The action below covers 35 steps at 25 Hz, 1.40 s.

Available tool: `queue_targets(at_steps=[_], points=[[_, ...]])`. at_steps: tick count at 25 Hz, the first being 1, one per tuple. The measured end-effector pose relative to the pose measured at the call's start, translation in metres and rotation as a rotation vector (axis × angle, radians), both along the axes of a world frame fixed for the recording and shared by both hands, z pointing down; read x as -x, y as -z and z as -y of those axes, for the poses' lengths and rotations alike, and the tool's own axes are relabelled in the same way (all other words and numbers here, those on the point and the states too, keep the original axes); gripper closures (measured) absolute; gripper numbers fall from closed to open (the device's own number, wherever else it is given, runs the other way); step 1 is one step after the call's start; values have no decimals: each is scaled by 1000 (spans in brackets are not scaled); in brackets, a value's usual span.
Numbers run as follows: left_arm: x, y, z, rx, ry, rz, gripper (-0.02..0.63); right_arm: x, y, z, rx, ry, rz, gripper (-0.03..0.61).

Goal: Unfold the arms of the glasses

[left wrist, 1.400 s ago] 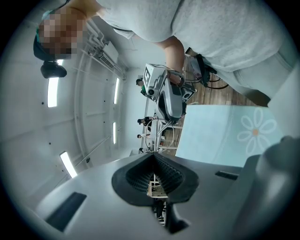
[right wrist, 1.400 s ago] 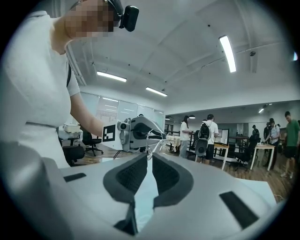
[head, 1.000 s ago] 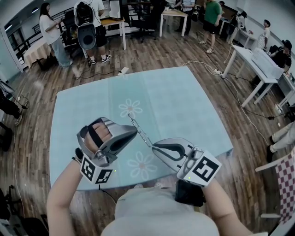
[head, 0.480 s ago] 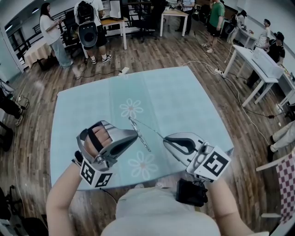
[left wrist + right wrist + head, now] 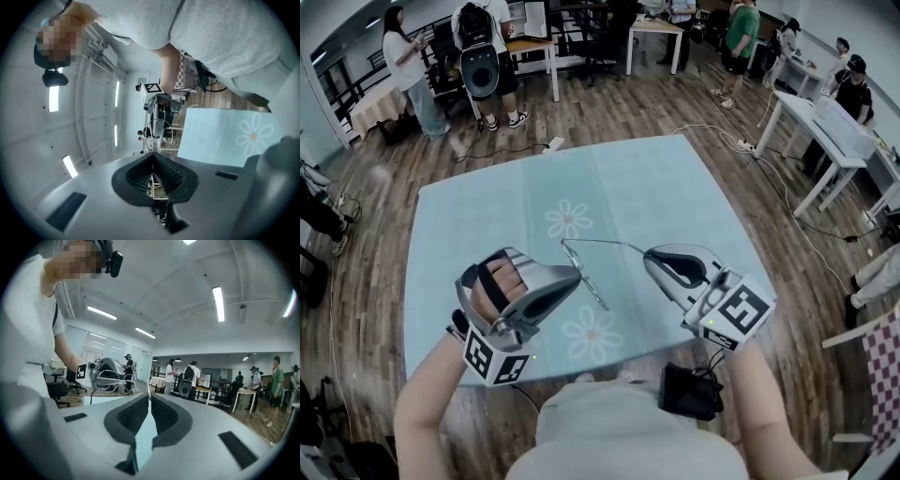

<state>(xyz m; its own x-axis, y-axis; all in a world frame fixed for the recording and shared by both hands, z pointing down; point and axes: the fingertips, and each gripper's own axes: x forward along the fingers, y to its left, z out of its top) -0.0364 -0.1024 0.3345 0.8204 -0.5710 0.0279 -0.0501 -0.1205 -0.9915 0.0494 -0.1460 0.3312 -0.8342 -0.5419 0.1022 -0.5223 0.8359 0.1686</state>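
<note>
Thin wire-rimmed glasses (image 5: 584, 277) hang in the air above the pale blue table (image 5: 675, 197). My left gripper (image 5: 577, 272) is shut on the front frame, with a lens rim (image 5: 159, 123) sticking out past its pads in the left gripper view. One temple arm (image 5: 605, 243) stretches sideways from the frame's far end to my right gripper (image 5: 647, 253), which is shut on its tip. In the right gripper view that thin arm (image 5: 149, 389) runs out from the closed pads toward the left gripper (image 5: 108, 373). The second arm is hard to make out.
The tablecloth carries white flower prints (image 5: 568, 220). Its near edge lies just under my hands. White tables (image 5: 825, 122) stand to the right on the wooden floor, and several people stand at the back of the room (image 5: 487, 56).
My right gripper has moved right and away from me, swinging the temple arm out from the frame. The left gripper and the frame have stayed where they were.
</note>
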Motion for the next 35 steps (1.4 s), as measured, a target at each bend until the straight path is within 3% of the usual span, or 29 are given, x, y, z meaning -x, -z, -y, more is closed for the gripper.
queue_targets(at_steps=[14,33,35], points=[[-6,0,-13,2,-24,-1,603,-7,-2,43,-9,-86,-9,534],[-1,-2,-2,10,-2,-9,603,-1,-6,54,-2,-81,-12,525],[-1,-1,-1,10,0,-8,603,-1,-3,54,-4,-76,-4,501]])
